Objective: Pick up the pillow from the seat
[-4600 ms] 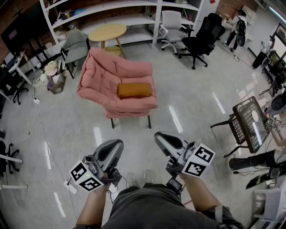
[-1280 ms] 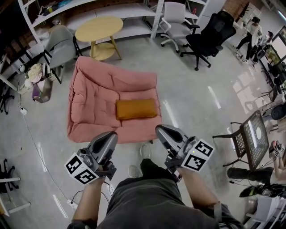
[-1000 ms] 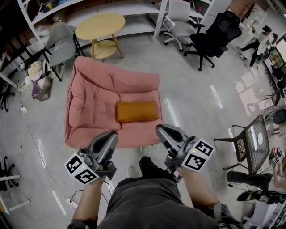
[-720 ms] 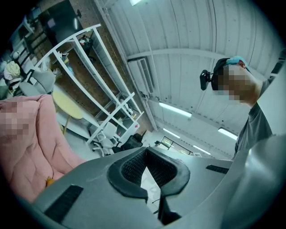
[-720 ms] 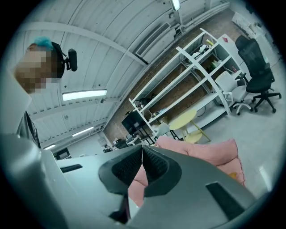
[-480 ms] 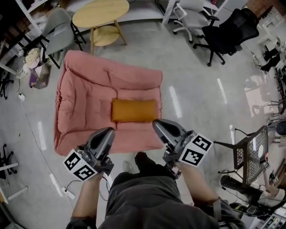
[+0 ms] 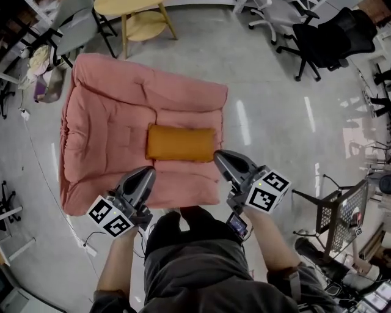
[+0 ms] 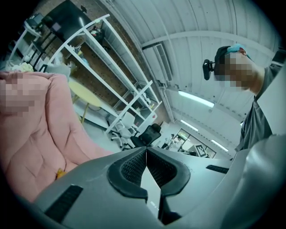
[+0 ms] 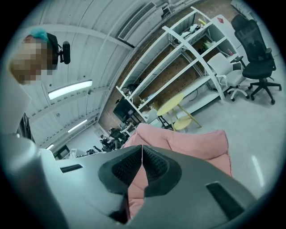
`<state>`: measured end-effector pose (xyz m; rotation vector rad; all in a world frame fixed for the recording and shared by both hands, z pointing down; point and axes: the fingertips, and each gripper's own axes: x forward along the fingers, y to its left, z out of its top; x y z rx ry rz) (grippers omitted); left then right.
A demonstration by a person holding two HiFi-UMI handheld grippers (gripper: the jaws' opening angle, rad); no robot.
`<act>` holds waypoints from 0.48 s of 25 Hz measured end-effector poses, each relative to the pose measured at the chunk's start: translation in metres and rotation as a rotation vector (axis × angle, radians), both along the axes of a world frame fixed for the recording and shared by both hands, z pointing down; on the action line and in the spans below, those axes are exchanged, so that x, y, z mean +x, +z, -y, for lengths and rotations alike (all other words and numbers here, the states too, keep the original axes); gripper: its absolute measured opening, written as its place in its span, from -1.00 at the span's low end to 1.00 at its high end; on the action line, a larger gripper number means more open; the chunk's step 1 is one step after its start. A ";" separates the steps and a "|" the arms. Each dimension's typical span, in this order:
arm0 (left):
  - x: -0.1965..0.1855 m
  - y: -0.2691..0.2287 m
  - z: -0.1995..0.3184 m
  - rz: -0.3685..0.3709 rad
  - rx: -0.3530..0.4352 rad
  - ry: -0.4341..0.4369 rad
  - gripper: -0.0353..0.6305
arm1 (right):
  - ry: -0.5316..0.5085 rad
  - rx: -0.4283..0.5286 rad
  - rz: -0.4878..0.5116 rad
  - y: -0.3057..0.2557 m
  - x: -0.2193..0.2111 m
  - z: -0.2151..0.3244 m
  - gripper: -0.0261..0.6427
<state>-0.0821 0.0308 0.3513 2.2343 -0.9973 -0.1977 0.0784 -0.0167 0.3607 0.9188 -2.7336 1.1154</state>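
Note:
An orange pillow [image 7: 180, 142] lies flat on the seat of a pink padded armchair [image 7: 110, 122] in the head view. My left gripper [image 7: 148, 171] hovers over the seat's front part, just below the pillow's left end, jaws shut and empty. My right gripper [image 7: 218, 156] sits at the pillow's right end, near the chair's right edge, also shut with nothing held. In the left gripper view the shut jaws [image 8: 145, 152] point past the chair's pink cushion [image 8: 31, 129]. The right gripper view shows its closed jaws [image 9: 142, 150] before the pink chair [image 9: 187, 143].
A round yellow table [image 7: 137, 15] stands behind the chair. Black office chairs [image 7: 327, 43] are at the upper right, a black mesh stand [image 7: 339, 223] at the right. Cables and a power strip [image 7: 85, 247] lie on the floor at the left. White shelving [image 9: 192, 58] lines the far wall.
I have stepped up to the chair: it now fills the view's middle. Both grippers moved forward and down, from in front of the seat to over its front, beside the pillow. Jaws stayed shut.

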 end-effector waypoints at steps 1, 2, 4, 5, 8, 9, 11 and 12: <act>0.000 0.009 0.004 -0.008 -0.007 0.002 -0.86 | -0.004 -0.011 -0.007 0.009 0.001 0.004 -0.88; 0.000 0.019 0.011 -0.012 -0.012 0.004 -0.86 | -0.010 -0.022 -0.015 0.020 0.001 0.009 -0.88; -0.002 0.044 0.026 -0.010 -0.030 0.008 -0.86 | -0.023 -0.044 -0.034 0.044 0.001 0.022 -0.87; -0.003 0.058 0.033 -0.007 -0.043 0.008 -0.86 | -0.028 -0.056 -0.044 0.057 0.000 0.028 -0.87; -0.012 0.099 0.049 -0.002 -0.091 0.002 -0.85 | -0.030 -0.085 -0.076 0.093 -0.002 0.043 -0.87; -0.016 0.112 0.054 -0.001 -0.109 -0.002 -0.81 | -0.034 -0.093 -0.088 0.105 -0.003 0.048 -0.87; -0.025 0.140 0.061 0.001 -0.147 -0.011 -0.73 | -0.048 -0.112 -0.110 0.129 -0.007 0.056 -0.87; -0.029 0.153 0.063 0.002 -0.168 -0.015 -0.71 | -0.056 -0.125 -0.119 0.141 -0.008 0.060 -0.87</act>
